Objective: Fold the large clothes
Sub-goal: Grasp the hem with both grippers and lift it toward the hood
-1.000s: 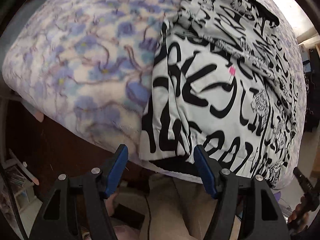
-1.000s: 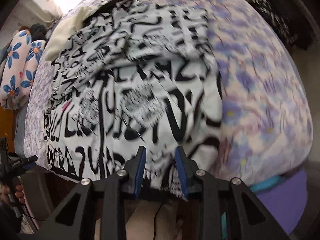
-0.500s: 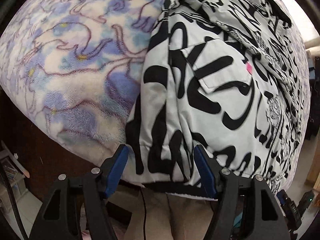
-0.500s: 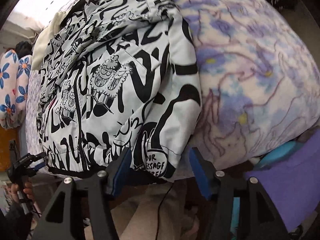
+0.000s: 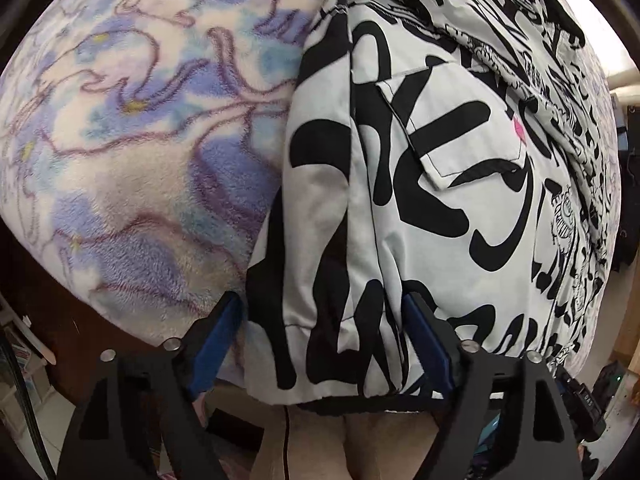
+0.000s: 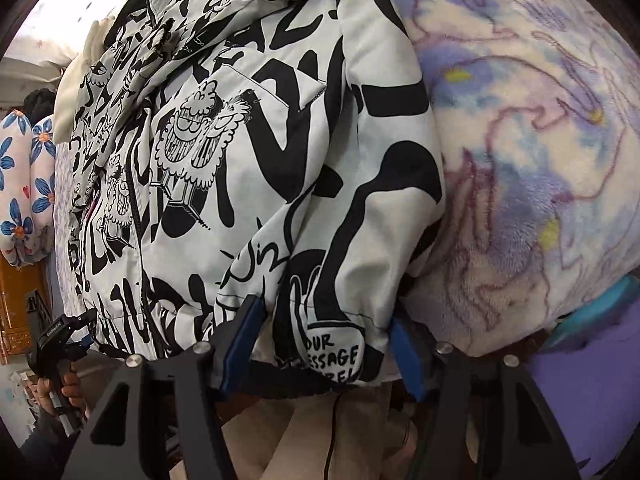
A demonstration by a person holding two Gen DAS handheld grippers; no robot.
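Observation:
A large white jacket with black graffiti print lies spread on a bed, its hem hanging over the near edge. My left gripper is open, its blue-padded fingers on either side of the jacket's left bottom corner. The same jacket fills the right wrist view. My right gripper is open around the jacket's right bottom corner, where "YOUR MESSAGE HERE" is printed. Neither gripper has closed on the cloth. The left gripper also shows at the lower left of the right wrist view, held in a hand.
The bed is covered by a fleecy blanket with blue and purple flowers, also in the right wrist view. A flowered pillow lies at the far left. A purple and teal object sits below the bed edge.
Both grippers have moved in close to the jacket's hem. The right gripper has opened wide, and each now straddles a bottom corner.

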